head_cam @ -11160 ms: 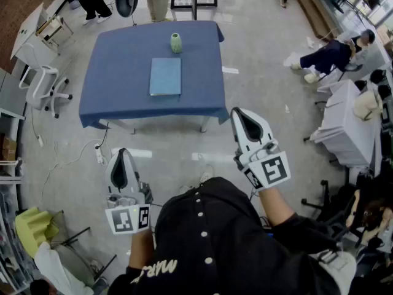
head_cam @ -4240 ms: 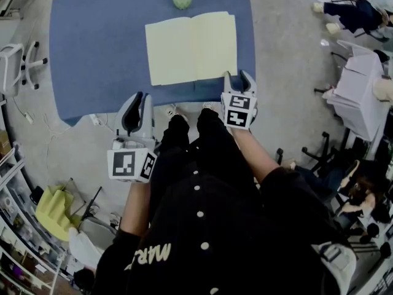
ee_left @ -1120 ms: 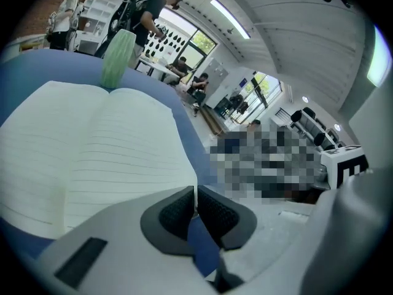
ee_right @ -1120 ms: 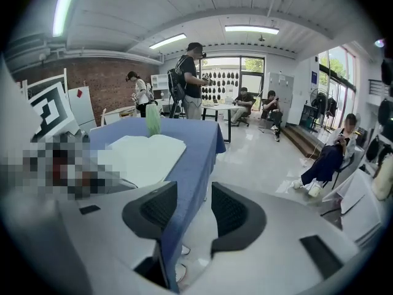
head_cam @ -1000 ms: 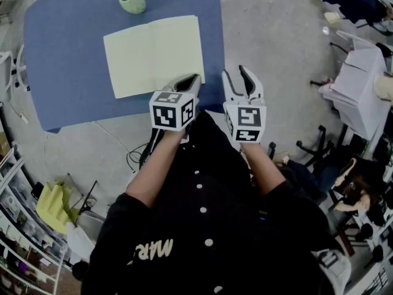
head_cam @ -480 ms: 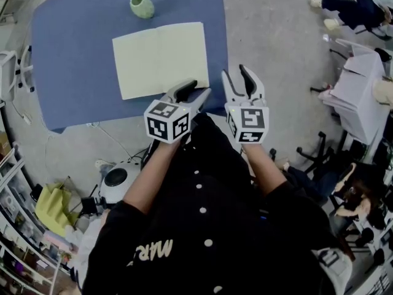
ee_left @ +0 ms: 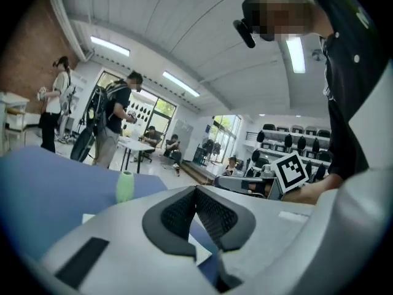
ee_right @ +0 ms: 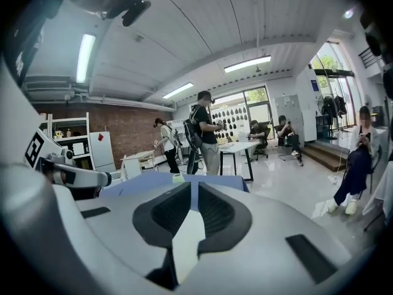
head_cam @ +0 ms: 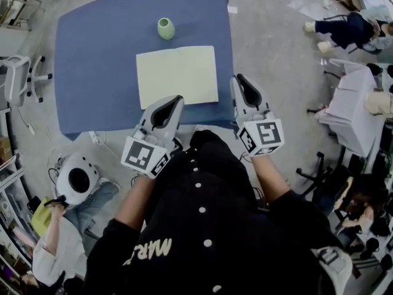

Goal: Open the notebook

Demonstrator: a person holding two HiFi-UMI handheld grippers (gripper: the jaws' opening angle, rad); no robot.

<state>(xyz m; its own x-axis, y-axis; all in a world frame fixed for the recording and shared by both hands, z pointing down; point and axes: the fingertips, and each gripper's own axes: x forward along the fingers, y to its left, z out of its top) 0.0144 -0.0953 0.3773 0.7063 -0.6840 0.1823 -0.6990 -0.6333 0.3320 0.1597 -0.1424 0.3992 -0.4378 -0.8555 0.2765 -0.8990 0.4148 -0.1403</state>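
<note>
The blue table (head_cam: 92, 72) is seen from above, and there it is: the notebook (head_cam: 177, 77) is laid open flat at its middle. The left gripper (head_cam: 174, 101) is clenched, empty. The right gripper (head_cam: 239, 80) has just been closing to 1 thin slit, with nothing between the jaws. The green vase (head_cam: 165, 28) is stood upright beyond the notebook, its interior unseen. A moment earlier the left jaws were spread; now they are closed.

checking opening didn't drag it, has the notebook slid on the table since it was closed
No. The notebook, now open, still lies just on the near side of the green vase on the table.
</note>
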